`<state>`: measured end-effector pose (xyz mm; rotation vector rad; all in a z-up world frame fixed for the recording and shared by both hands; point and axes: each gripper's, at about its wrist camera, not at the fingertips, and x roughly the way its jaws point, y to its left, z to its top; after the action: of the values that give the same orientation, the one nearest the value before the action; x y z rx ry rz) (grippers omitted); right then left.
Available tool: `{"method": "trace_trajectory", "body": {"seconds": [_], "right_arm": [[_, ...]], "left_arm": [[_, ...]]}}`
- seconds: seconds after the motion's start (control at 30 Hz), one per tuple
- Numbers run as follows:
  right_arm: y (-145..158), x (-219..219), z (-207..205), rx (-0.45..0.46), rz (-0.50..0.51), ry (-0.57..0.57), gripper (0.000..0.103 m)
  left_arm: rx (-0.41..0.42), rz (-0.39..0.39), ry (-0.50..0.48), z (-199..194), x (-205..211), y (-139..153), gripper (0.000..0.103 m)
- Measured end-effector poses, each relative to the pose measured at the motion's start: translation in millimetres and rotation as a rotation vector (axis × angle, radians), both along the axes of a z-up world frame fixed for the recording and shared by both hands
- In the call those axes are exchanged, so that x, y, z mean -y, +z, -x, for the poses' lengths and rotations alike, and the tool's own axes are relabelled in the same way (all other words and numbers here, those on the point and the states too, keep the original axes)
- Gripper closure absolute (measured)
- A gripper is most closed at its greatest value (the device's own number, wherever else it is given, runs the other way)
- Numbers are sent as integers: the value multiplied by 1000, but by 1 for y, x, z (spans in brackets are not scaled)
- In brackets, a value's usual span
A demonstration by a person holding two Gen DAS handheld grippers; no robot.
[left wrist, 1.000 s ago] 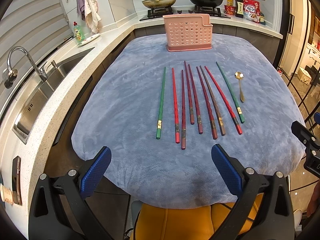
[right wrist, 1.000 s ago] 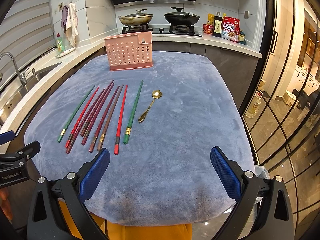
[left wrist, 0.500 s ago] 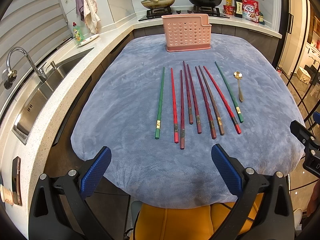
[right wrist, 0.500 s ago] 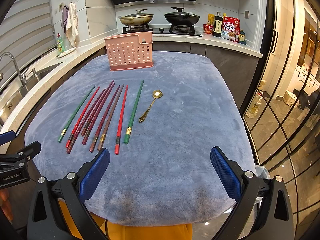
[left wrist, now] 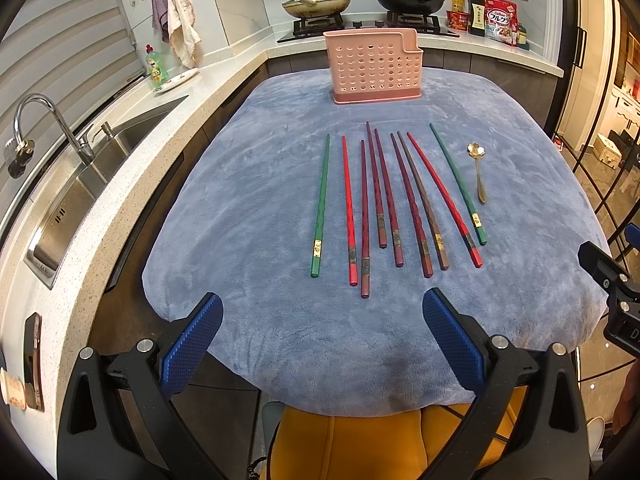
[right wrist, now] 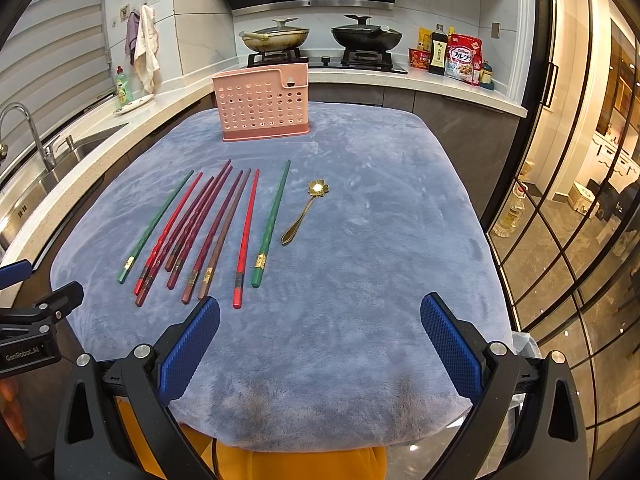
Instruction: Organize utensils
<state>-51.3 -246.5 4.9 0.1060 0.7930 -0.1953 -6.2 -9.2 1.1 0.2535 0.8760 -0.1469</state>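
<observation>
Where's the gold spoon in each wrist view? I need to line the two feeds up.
Left wrist: gold spoon lies right of centre, just right of the outermost green chopstick.
Right wrist: gold spoon lies near centre, again right of that chopstick.
Shared landmark: pink utensil holder at the cloth's far end.

My table has a soft, fuzzy blue cloth [left wrist: 248, 200] on it. The pink holder [left wrist: 373, 67] looks like matt plastic with little round holes. The chopsticks [left wrist: 378, 196] look smooth and painted. The small gold spoon [left wrist: 478, 172] is shiny metal. My tongs have bumpy blue pads [left wrist: 192, 340] on plain black plastic.
</observation>
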Motion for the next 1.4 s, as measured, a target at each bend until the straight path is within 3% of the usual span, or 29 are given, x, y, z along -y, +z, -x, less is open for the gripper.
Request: {"method": "trace_trajectory", "body": {"seconds": [1.4], "right_arm": [[4,-2,0,1,-2,1,7]], "left_arm": [[-3,8,3,-2,-1,3,8]]}}
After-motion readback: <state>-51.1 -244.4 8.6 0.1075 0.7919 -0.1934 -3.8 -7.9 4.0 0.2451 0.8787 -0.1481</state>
